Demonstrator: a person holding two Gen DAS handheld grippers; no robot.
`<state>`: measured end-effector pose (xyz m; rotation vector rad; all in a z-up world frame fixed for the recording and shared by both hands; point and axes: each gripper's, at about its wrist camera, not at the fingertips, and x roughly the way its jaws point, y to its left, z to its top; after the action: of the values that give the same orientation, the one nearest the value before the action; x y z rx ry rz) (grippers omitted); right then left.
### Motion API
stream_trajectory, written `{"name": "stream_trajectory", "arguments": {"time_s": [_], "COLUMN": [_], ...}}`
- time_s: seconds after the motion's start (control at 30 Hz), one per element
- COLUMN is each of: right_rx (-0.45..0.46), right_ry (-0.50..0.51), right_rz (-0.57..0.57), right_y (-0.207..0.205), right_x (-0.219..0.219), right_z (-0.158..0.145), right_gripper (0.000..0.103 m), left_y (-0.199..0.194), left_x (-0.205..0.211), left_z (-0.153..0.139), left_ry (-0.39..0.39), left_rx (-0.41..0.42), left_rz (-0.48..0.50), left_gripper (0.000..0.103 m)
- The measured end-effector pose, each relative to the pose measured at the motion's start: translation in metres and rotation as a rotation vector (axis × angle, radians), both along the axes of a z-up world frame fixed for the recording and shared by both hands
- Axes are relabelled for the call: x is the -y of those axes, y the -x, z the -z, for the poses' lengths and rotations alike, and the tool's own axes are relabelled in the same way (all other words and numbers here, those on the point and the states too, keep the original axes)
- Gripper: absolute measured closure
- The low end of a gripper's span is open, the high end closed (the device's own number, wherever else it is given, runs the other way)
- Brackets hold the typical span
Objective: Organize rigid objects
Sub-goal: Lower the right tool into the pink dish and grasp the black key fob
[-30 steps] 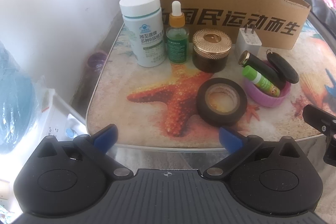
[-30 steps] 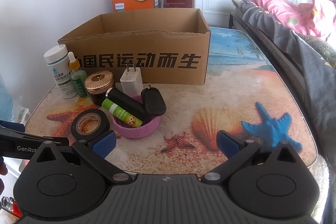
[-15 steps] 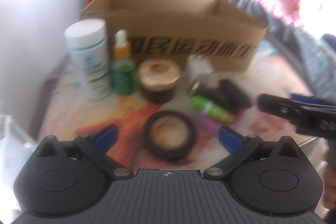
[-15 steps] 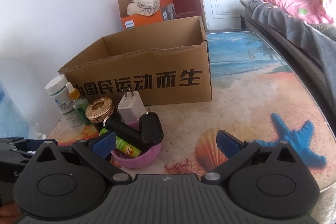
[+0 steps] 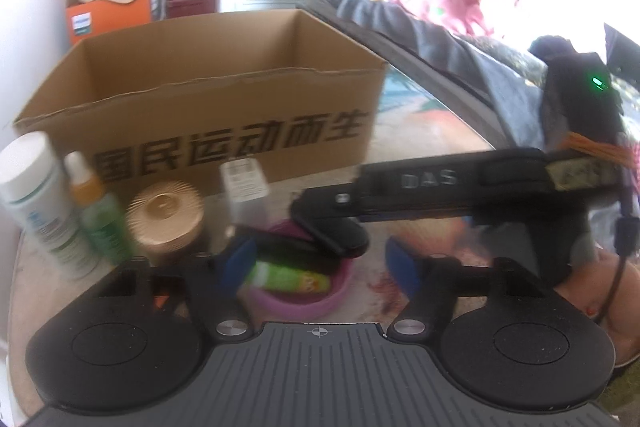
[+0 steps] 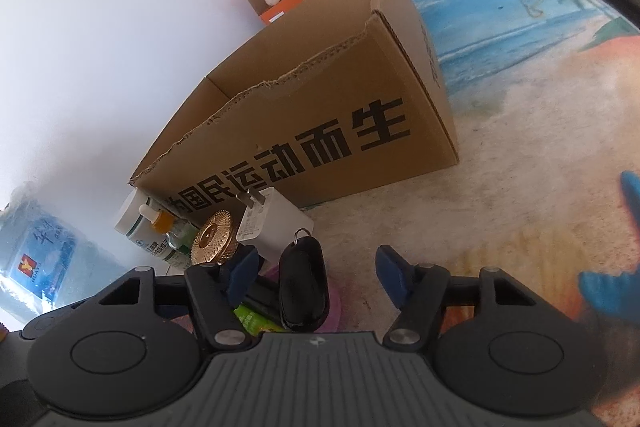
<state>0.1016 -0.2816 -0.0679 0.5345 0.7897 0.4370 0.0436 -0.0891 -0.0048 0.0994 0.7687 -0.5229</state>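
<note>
A: From the left, what stands on the counter?

B: A white plastic bottle, a green dropper bottle, a ribbed gold-lidded jar, a white plug adapter, then a purple dish holding a green tube and a glossy black key fob.

A: Behind them?

B: An open corrugated cardboard box with bold black Chinese lettering.

A: The jaws?

B: The left gripper is closing around the dish, no contact. The right gripper is closing with the fob between, untouched; its side reads "DAS".
</note>
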Motion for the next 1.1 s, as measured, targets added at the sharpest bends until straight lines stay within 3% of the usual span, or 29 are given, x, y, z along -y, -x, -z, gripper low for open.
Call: {"name": "stream_trajectory", "arguments": {"time_s": [0.13, 0.33, 0.57, 0.8, 1.1], "right_rx": [-0.039, -0.086, -0.093, -0.116, -0.131], "right_ry": [-0.063, -0.153, -0.235, -0.279, -0.31], "right_rz": [-0.025, -0.06, -0.089, -0.124, -0.12], "right_y": [-0.01, -0.012, -0.006, 0.0, -0.001], "right_x": [0.005, 0.015, 0.027, 0.033, 0.035], "right_z": [0.008, 0.016, 0.015, 0.018, 0.026], "right_gripper": [0.052, 0.074, 0.078, 0.078, 0.082], "left_y": [-0.008, -0.013, -0.012, -0.008, -0.008], "left_x": [0.008, 0.013, 0.016, 0.017, 0.025], "left_z": [0.004, 0.004, 0.004, 0.005, 0.006], "left_ry": [-0.001, 0.003, -0.001, -0.009, -0.048], "left_rx": [-0.028, -0.046, -0.074, -0.098, -0.106], "left_rz": [0.013, 0.015, 0.023, 0.016, -0.002], "left_gripper": [0.051, 0.053, 0.056, 0.066, 0.066]}}
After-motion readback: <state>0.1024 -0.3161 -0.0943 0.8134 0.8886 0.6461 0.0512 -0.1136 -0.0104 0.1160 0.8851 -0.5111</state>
